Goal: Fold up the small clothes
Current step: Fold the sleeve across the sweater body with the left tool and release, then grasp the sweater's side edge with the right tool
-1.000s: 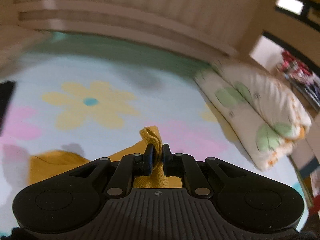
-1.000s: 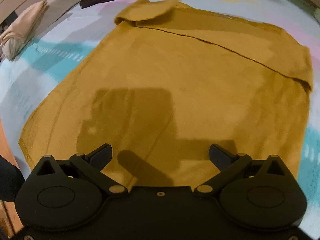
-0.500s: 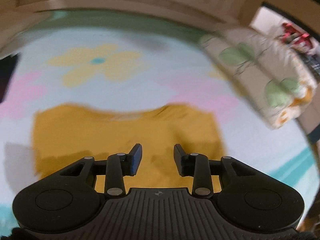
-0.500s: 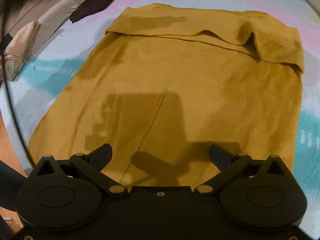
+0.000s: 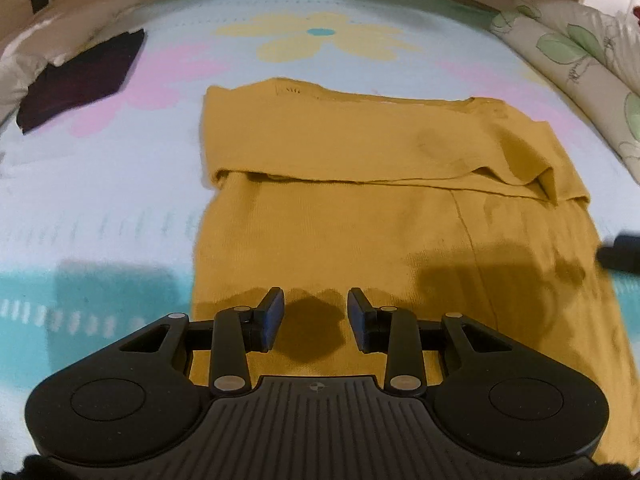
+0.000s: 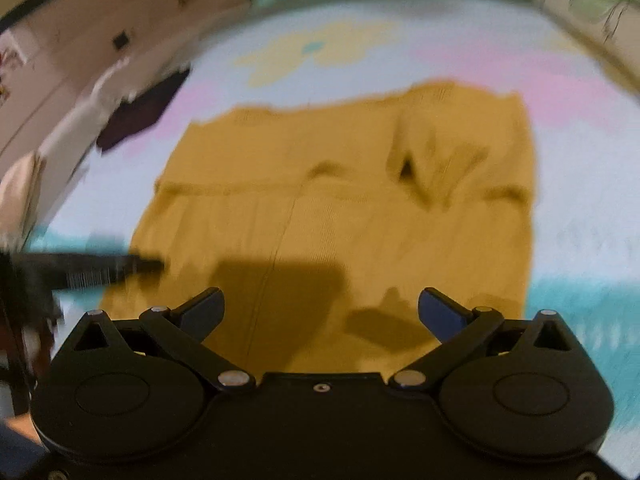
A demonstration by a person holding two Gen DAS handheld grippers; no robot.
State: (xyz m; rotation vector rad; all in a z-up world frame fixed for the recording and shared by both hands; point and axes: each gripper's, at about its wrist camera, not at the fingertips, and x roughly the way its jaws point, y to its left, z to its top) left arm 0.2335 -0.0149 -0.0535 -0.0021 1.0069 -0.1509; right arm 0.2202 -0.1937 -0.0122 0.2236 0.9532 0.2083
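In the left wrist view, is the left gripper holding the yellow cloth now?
No. The left gripper is open over the yellow cloth, with nothing between its fingers.

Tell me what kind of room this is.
Probably a bedroom: the yellow garment lies on a flower-print bedsheet, with a leaf-print pillow at the edge and a headboard-like panel behind.

Right wrist view: mustard garment (image 6: 352, 208) flat on floral bedsheet (image 6: 580, 200), image motion-blurred.

The right gripper (image 6: 320, 312) stands with fingers spread wide above the garment's near edge, holding nothing. The garment's far portion is folded over, with a rumpled crease at right. A dark cloth (image 6: 140, 116) lies far left. A blurred black object (image 6: 92, 270) enters from the left.
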